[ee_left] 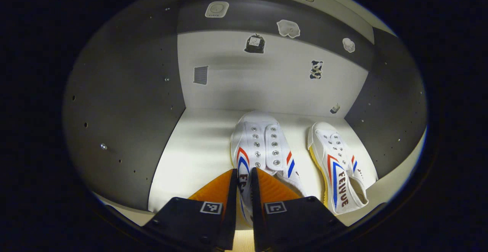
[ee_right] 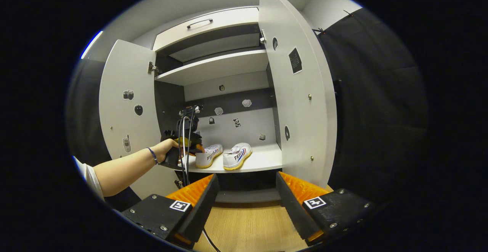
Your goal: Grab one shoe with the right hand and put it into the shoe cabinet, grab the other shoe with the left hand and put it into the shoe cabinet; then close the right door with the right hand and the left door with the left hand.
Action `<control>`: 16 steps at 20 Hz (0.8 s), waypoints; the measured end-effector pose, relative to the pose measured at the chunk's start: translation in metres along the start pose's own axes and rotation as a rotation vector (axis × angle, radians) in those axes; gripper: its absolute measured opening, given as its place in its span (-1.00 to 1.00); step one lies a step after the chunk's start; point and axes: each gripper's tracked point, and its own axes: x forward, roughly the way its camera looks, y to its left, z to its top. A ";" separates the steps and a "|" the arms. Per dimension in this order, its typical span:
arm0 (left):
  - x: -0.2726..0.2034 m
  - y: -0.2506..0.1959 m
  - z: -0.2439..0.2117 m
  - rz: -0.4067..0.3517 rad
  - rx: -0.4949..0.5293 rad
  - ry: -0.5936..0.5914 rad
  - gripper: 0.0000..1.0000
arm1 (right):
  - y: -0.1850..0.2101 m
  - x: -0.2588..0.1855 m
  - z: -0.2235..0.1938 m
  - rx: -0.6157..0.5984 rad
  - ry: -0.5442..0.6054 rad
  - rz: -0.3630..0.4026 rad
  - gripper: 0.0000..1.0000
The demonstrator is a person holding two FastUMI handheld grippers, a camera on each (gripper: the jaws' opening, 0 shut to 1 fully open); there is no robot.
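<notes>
The left gripper (ee_left: 244, 191) has its jaws closed on the heel rim of the left shoe (ee_left: 259, 145), a thin edge that gives a firm pinch while the sole sits on the shelf (ee_left: 190, 149). That shoe lies toe-in beside the other shoe (ee_left: 337, 164), near but apart, both pointing at the back wall so the doors can clear them. The right gripper (ee_right: 246, 198) hangs back outside the cabinet with jaws wide apart and empty, probably waiting for the right door (ee_right: 301, 92). The left door (ee_right: 126, 103) also stands open.
</notes>
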 end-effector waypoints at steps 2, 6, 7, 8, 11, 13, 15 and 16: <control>-0.020 0.001 0.015 0.023 0.024 -0.066 -0.19 | -0.002 -0.004 0.001 0.009 0.001 0.006 0.85; -0.078 -0.019 0.033 0.006 0.063 -0.215 0.83 | -0.008 -0.021 0.003 -0.002 -0.001 0.022 0.85; -0.096 -0.020 0.035 0.019 0.071 -0.255 0.82 | -0.011 -0.027 0.002 -0.009 0.000 0.025 0.85; -0.115 -0.025 0.037 0.019 0.079 -0.294 0.89 | -0.016 -0.033 0.002 -0.017 0.004 0.025 0.85; -0.172 -0.033 0.032 0.041 0.104 -0.406 0.97 | -0.045 -0.049 0.002 -0.026 0.007 -0.006 0.85; -0.212 -0.039 0.026 0.046 0.116 -0.481 0.96 | -0.072 -0.054 0.003 -0.030 0.010 -0.048 0.85; -0.248 -0.037 0.014 0.055 0.118 -0.548 0.96 | -0.101 -0.055 0.003 -0.045 0.010 -0.100 0.85; -0.264 -0.036 0.004 0.060 0.116 -0.571 0.97 | -0.116 -0.056 0.002 -0.051 0.013 -0.125 0.85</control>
